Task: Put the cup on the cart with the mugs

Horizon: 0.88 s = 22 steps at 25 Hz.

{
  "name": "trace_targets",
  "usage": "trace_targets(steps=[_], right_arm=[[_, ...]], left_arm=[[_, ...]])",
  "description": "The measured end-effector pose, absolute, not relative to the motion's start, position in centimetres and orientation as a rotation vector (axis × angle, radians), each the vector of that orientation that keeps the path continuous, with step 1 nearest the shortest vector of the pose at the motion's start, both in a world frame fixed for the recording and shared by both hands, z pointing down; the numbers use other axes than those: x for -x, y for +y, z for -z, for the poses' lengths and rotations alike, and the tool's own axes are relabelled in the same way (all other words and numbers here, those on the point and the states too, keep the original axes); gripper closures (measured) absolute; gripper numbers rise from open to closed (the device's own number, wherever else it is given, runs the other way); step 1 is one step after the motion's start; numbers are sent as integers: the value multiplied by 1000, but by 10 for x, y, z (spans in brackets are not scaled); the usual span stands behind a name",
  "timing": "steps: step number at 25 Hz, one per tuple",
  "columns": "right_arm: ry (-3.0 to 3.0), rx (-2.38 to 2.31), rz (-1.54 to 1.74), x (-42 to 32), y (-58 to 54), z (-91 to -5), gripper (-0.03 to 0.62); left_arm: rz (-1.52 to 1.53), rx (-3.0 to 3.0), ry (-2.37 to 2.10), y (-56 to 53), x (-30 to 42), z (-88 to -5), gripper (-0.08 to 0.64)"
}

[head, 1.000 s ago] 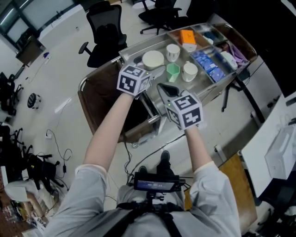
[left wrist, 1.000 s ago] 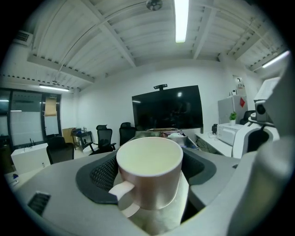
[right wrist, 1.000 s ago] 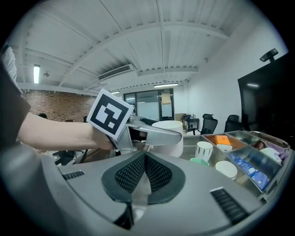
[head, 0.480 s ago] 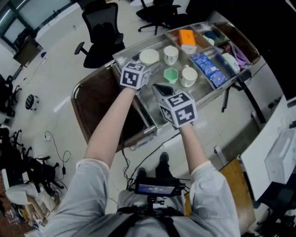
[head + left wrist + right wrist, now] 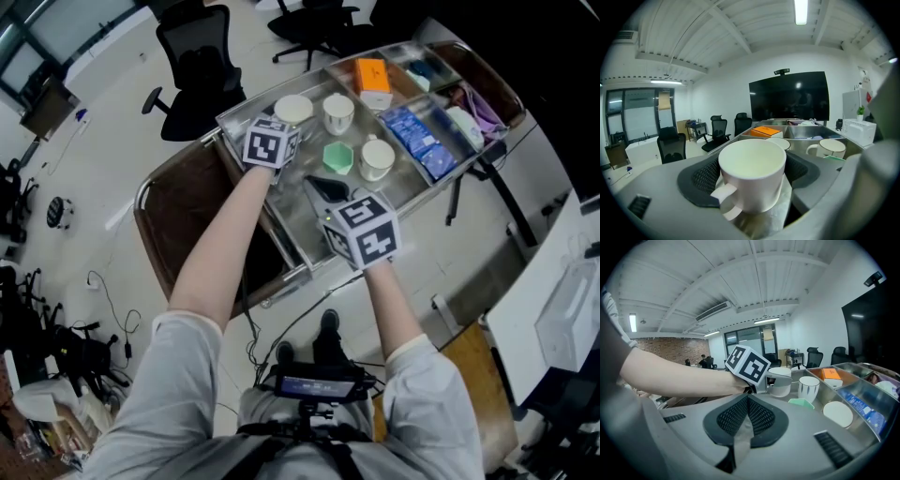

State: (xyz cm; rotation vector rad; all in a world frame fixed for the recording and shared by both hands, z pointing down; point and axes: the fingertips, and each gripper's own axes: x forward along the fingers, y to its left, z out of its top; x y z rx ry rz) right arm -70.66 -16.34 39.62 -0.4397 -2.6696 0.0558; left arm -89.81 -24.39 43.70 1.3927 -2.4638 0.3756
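Standing here, I can read no lettering, brand or number anywhere; the marker cubes (image 5: 271, 146) carry only black-and-white square patterns.

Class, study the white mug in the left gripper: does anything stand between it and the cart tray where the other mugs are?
Nothing visible does. The left gripper holds the white mug over bare steel at the corner of the tray. The other mugs and the green cup stand farther along, off to the side.
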Motion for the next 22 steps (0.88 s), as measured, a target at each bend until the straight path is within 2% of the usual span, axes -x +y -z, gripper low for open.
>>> trace_targets(steps=[22], right_arm=[[-2689,440,-127,710,-177,-396,592]], left_arm=[[-348,-1288,-2429,-256,917,-469,125]])
